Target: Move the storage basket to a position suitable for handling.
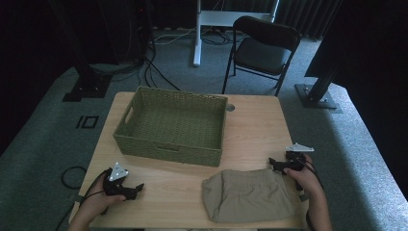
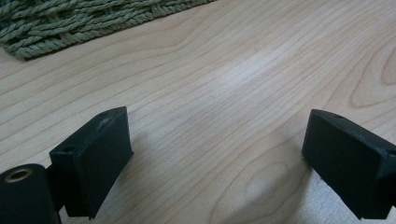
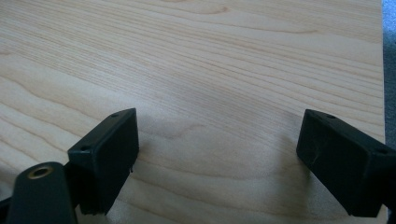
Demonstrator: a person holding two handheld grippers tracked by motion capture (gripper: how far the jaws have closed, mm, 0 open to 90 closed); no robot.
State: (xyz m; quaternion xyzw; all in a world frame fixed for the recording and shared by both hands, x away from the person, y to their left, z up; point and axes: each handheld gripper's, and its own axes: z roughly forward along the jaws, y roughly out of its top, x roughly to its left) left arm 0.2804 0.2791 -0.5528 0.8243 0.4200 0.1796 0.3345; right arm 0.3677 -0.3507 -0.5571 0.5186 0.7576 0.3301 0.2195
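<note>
folded khaki shorts [image 1: 248, 195] sit at the table's [image 1: 250, 130] near edge, just beside the right gripper [image 1: 275, 165], both it and the left gripper [image 1: 137, 188] gaping wide and empty, so looks like pre-grab, next pinch the shorts for the basket [image 1: 171, 125].

The high view looks down and forward over the table [image 1: 250, 130]; both gripper views skim its wood closely.
</note>
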